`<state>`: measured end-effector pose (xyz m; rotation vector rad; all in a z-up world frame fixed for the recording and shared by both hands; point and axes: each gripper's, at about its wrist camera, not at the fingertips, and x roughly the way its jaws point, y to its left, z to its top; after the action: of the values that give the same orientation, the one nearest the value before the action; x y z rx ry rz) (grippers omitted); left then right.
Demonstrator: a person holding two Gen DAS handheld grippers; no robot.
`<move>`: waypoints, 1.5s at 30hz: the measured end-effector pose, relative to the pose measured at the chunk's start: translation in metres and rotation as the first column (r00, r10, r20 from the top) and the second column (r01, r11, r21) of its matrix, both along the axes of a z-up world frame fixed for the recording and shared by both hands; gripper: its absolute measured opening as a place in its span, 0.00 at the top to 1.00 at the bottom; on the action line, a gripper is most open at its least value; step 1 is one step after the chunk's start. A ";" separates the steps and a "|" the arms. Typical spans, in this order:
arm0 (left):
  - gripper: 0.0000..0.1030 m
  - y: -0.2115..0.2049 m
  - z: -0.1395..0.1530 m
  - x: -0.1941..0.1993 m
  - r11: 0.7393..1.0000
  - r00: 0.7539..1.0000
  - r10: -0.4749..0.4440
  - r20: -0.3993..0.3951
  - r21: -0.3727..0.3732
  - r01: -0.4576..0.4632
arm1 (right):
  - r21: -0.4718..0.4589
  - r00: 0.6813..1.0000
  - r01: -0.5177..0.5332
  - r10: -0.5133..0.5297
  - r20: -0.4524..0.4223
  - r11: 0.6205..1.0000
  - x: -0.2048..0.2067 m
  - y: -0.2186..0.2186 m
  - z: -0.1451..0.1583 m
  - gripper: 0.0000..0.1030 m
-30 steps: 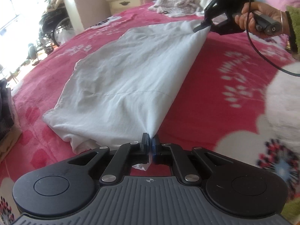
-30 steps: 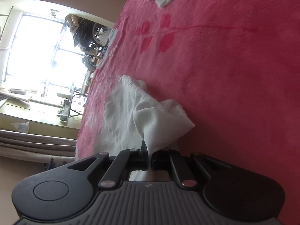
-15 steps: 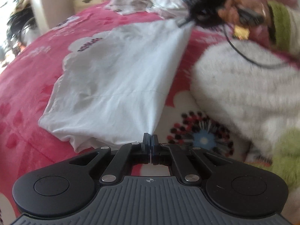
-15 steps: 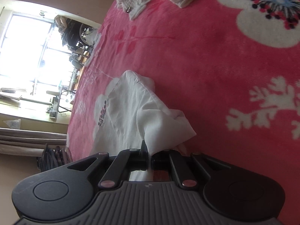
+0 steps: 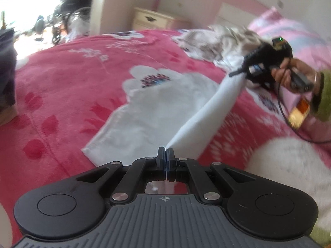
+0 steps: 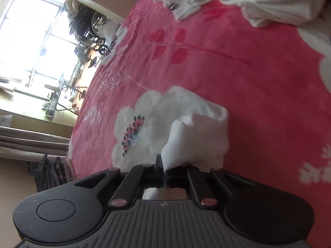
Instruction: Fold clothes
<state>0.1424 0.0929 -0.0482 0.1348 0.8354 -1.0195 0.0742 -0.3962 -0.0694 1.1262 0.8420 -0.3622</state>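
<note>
The fingers of the left gripper (image 5: 166,155) are pressed together on one corner of a white garment (image 5: 157,107), and a thin edge of the cloth shows in the slit between them. From this corner the cloth rises as a tight, folded band toward the right gripper (image 5: 238,73), which pinches the other end and is carried by a hand (image 5: 289,74) in a green sleeve (image 5: 324,95) (a black cable (image 5: 283,111) hangs from its handle). In the right wrist view the fingers of that gripper are also clenched on the cloth, which bunches up just in front of them.

The rest of the garment lies spread on the bed, on a pink blanket (image 5: 62,86) with white flowers; its far part covers one of these flowers partly. So one long edge is lifted between the two grippers, and the other part rests on the blanket.

Farther on the bed, near the headboard, there is a heap of other clothes (image 5: 217,41), grey-patterned and white. Behind the bed stands a cream nightstand (image 5: 153,19) against the wall. At the left a bright window (image 6: 31,45) is seen, with a wheelchair (image 6: 89,29) before it.
</note>
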 end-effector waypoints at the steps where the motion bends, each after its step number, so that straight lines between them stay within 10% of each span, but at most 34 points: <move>1: 1.00 0.002 -0.002 0.009 1.000 1.000 0.022 -0.018 -0.012 -0.022 | 0.000 1.000 -0.004 0.004 -0.008 1.000 0.008 0.000 -0.001 0.96; 22: 1.00 0.026 -0.072 0.123 0.952 0.920 0.253 -0.298 -0.093 -0.292 | 0.118 0.980 -0.094 0.113 -0.165 0.989 0.138 -0.011 -0.053 0.91; 27: 1.00 0.042 -0.087 0.135 0.898 0.848 0.358 -0.390 -0.104 -0.427 | 0.319 0.999 -0.009 0.019 -0.028 0.948 0.131 -0.023 -0.080 0.42; 31: 0.88 0.061 -0.073 0.130 0.832 0.806 0.439 -0.398 -0.160 -0.532 | 0.428 0.995 0.024 -0.064 0.079 0.903 0.114 -0.027 -0.088 0.34; 34: 0.80 0.061 -0.044 0.113 0.815 0.826 0.458 -0.329 -0.214 -0.538 | 0.503 0.981 0.040 -0.130 0.145 0.863 0.098 -0.029 -0.086 0.27; 38: 0.73 0.017 -0.019 0.074 0.914 0.927 0.291 -0.237 -0.217 -0.342 | 0.543 0.973 0.052 -0.165 0.162 0.838 0.090 -0.033 -0.080 0.23; 45: 0.73 -0.064 -0.052 0.046 0.981 0.973 0.180 -0.144 -0.045 -0.189 | 0.450 0.986 -0.032 -0.046 0.161 0.892 0.092 -0.037 -0.036 0.22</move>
<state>0.1881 0.0287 -0.1007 -0.0642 0.9263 -0.8839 0.1662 -0.4328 -0.1049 1.5706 0.7918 -0.0697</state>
